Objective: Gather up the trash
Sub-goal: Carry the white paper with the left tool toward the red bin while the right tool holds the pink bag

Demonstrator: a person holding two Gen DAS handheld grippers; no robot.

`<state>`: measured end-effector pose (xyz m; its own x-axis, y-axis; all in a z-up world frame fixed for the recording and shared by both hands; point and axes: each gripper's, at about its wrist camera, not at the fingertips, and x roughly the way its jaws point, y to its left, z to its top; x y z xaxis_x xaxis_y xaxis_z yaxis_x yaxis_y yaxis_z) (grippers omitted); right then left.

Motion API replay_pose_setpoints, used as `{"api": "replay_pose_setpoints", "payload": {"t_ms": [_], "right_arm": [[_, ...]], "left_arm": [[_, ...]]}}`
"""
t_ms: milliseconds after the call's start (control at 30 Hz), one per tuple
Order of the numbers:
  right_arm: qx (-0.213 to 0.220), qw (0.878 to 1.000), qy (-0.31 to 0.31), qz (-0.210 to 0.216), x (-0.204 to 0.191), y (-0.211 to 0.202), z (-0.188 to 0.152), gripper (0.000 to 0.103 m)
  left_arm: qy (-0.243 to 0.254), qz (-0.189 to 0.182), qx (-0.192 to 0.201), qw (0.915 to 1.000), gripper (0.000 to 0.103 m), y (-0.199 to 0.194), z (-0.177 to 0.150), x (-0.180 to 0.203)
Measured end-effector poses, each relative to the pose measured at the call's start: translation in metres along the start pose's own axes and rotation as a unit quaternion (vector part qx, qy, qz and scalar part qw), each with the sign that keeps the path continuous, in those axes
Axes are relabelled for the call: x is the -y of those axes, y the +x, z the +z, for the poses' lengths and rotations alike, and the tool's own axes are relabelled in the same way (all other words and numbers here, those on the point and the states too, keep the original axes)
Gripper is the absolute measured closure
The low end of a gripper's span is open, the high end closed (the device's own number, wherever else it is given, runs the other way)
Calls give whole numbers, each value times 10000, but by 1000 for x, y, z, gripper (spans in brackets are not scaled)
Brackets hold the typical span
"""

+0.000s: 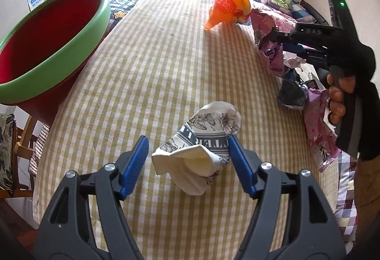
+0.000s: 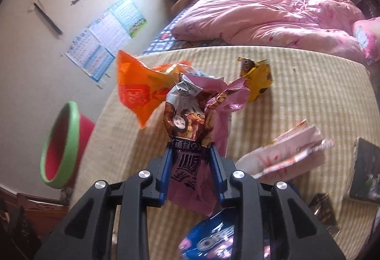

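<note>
My left gripper (image 1: pixel 188 160) is open around a crumpled white printed paper wrapper (image 1: pixel 201 148) lying on the yellow checked bed cover (image 1: pixel 154 65). My right gripper (image 2: pixel 191 157) is shut on a bundle of wrappers (image 2: pixel 190 117): pink and brown ones with an orange bag (image 2: pixel 140 91) sticking out to the left. It holds them above the bed; the bundle also shows in the left wrist view (image 1: pixel 270 46), with the orange bag (image 1: pixel 228 5) at its far end. A red basin with a green rim (image 1: pixel 47 46) stands at the bed's left edge.
On the bed in the right wrist view lie a yellow wrapper (image 2: pixel 257 79), a white and pink packet (image 2: pixel 285 153), a blue Oreo packet (image 2: pixel 213 238) and dark packets (image 2: pixel 363 169) at the right. A pink quilt (image 2: pixel 261 20) is heaped at the far end.
</note>
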<state>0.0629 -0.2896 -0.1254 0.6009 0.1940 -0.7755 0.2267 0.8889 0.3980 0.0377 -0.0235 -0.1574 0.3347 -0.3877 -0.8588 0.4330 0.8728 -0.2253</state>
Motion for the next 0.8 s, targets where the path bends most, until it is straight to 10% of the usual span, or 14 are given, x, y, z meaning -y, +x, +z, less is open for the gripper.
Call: {"api": "replay_pose_setpoints", "payload": {"t_ms": [667,800], "right_arm": [[291,9961,-28,836,-43,-55,-34,73],[335,9958,-97,847,-48,-58,-36,73]], "left_arm": [[332,-142,-209,9991,35,22,13,6],[304,-198,-151,9992,49,19,12,6]]}}
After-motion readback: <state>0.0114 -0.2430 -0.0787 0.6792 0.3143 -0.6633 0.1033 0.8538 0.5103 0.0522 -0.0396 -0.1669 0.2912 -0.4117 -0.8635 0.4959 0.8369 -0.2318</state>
